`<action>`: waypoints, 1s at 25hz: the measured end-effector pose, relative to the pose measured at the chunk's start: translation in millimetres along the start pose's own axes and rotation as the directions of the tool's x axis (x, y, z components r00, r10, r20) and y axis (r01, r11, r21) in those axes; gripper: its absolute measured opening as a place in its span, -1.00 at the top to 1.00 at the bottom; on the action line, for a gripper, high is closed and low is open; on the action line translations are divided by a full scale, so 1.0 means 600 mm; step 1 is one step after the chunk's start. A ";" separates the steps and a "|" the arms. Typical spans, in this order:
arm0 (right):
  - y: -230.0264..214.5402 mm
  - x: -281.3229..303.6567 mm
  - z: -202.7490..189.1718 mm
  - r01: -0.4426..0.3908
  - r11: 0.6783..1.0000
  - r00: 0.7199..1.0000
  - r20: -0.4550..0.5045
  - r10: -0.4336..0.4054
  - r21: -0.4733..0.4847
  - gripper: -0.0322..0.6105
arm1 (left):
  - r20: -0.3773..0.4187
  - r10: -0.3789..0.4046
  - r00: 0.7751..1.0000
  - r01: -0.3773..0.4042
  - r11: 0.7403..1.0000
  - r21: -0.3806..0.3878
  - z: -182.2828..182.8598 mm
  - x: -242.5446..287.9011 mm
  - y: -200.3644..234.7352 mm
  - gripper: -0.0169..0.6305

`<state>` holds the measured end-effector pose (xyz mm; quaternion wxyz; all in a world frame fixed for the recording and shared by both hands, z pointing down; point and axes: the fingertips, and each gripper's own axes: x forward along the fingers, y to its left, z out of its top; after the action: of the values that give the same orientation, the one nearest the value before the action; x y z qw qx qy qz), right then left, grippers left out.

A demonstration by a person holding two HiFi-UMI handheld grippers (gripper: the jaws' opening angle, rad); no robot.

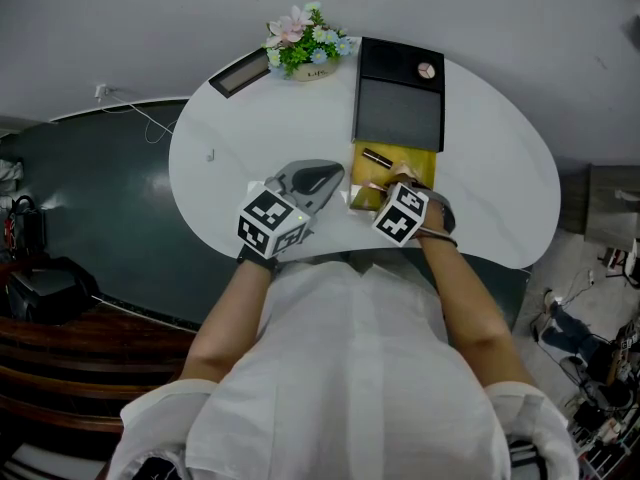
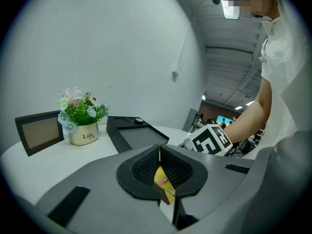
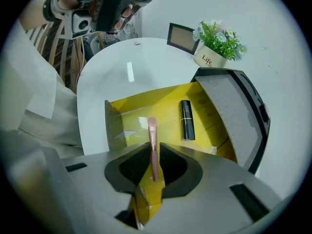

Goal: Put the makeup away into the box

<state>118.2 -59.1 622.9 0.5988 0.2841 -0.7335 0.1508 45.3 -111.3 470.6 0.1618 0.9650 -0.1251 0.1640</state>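
Right gripper [image 3: 154,155] pinching slim pink makeup brush [image 3: 152,135], pointed steeply down over open yellow-lined box [image 3: 146,106]
Brush handle is clamped between the pads and the brush head sticks out over the box floor, can't tell if it touches. Black lipstick tube [image 3: 185,120] lies flat inside, just right of the brush. Black lid with grey lining [image 3: 234,111] is folded open on the far side. Left gripper [image 2: 160,152] jaws pressed together on the box's yellow side wall. Box sits on round white table [image 1: 480,168], near the person's edge; small pot of flowers [image 1: 305,48] and dark picture frame [image 1: 240,72] at the far edge, beside the lid
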 end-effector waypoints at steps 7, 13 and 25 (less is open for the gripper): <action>-0.013 -0.032 0.006 0.004 0.998 0.998 0.058 -0.008 0.067 0.75 | 0.006 0.003 1.000 -0.003 1.000 -0.001 0.005 0.002 0.006 0.89; -0.041 -0.074 0.007 0.015 0.981 0.988 0.150 -0.045 0.193 0.75 | 0.015 0.007 1.000 -0.007 1.000 0.007 0.016 0.005 0.010 0.89; -0.130 -0.153 -0.049 0.062 0.861 0.929 0.287 -0.234 0.505 0.75 | 0.052 0.035 0.998 -0.036 0.999 0.032 0.052 -0.001 0.020 0.89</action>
<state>199.2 -82.8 532.0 0.3829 0.5034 -0.7389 0.2323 50.1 -133.2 445.6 0.1397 0.9691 -0.1436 0.1440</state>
